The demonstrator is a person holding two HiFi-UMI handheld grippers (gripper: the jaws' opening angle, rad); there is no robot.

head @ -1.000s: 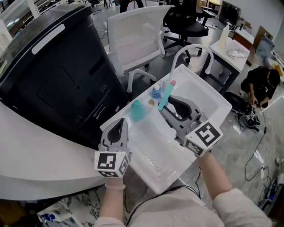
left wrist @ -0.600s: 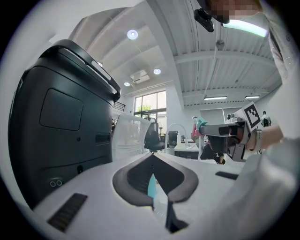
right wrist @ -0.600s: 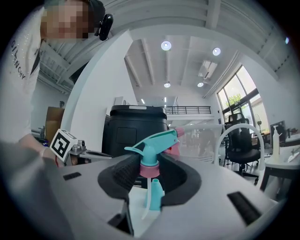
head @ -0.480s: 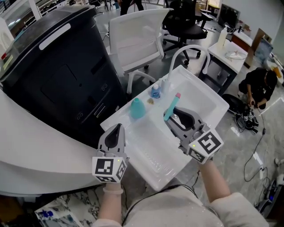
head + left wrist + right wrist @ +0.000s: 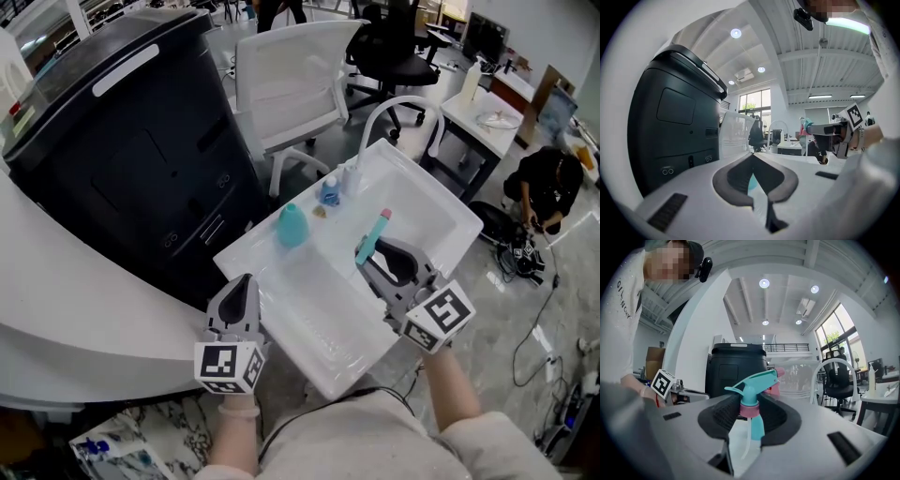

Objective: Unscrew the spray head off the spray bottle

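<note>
My right gripper (image 5: 371,255) is shut on a teal spray head (image 5: 374,233) with a pink collar and pink nozzle. It holds the head upright over the white tray table (image 5: 441,202). In the right gripper view the pads clamp the collar of the spray head (image 5: 752,394), and its white dip tube hangs free below. The teal bottle (image 5: 292,226) stands without a head on the table's left part. My left gripper (image 5: 241,284) is shut and empty at the table's near left edge; its closed tips (image 5: 752,157) point toward the bottle.
A small blue bottle (image 5: 329,194) stands behind the teal one. A big black cabinet (image 5: 122,141) fills the left, with a white chair (image 5: 291,80) and black office chair (image 5: 394,37) beyond. A person crouches on the floor at the right (image 5: 548,178).
Both grippers have drawn back toward me, lower in the head view. The spray head went with the right gripper, down and right, farther from the teal bottle.
</note>
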